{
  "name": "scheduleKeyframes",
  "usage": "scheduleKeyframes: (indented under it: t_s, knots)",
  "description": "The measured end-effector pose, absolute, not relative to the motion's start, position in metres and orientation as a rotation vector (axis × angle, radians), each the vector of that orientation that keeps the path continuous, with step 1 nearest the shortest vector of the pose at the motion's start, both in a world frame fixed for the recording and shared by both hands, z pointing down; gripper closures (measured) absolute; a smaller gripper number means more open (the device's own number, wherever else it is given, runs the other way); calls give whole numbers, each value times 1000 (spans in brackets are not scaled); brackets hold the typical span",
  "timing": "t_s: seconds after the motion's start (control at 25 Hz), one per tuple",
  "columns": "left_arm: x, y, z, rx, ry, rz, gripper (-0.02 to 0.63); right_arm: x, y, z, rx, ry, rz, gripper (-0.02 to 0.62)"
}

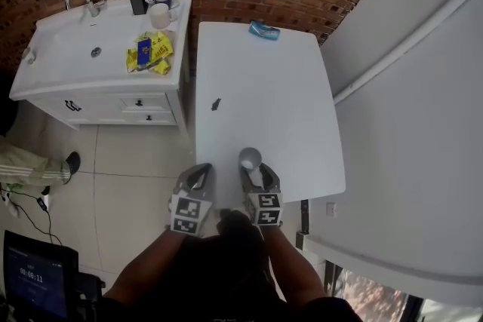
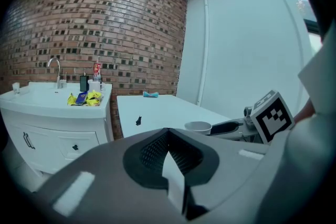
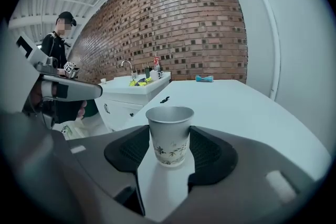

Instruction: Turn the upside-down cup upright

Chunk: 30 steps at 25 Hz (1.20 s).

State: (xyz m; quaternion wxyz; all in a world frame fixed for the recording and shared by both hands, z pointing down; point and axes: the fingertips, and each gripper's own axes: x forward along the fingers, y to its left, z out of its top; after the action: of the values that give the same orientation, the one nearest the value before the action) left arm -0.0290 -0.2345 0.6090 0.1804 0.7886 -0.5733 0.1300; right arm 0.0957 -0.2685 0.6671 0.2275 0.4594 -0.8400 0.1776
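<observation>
A white paper cup (image 3: pixel 169 134) with a dark print stands mouth up between the pads of my right gripper (image 3: pixel 169 140), which is shut on its sides. In the head view the cup (image 1: pixel 250 159) shows its open mouth at the near edge of the white table (image 1: pixel 264 87), with the right gripper (image 1: pixel 255 173) just behind it. My left gripper (image 1: pixel 198 176) hangs left of the table's edge over the floor, jaws shut on nothing. In the left gripper view the pads of the left gripper (image 2: pixel 168 136) meet, and the cup's rim (image 2: pixel 198 126) shows to the right.
A small black object (image 1: pixel 216 104) lies mid-table and a blue item (image 1: pixel 264 30) at its far end. A white sink cabinet (image 1: pixel 98 49) with bottles, a mug and yellow packets stands to the left. A person (image 3: pixel 58 55) stands beyond it. A screen (image 1: pixel 36 281) sits on the floor.
</observation>
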Motion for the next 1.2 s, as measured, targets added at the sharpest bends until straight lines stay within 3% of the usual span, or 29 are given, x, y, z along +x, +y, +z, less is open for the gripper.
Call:
scheduleKeyframes:
  t_s: [0.48, 0.64, 0.8, 0.92, 1.2]
  knots:
    - [-26, -234, 607, 2247, -1603, 370, 611, 95, -254, 677, 1273, -2259, 461, 328]
    - [-26, -232, 606, 2253, -1604, 365, 611, 94, -252, 675, 1282, -2251, 441, 256]
    - [-27, -229, 605, 2263, -1603, 359, 611, 100, -246, 672, 1322, -2239, 446, 245]
    - [-25, -223, 603, 2277, -1592, 352, 611, 101, -233, 670, 1317, -2238, 465, 268]
    - [-21, -207, 599, 2314, -1564, 340, 611, 99, -209, 656, 1354, -2219, 412, 432]
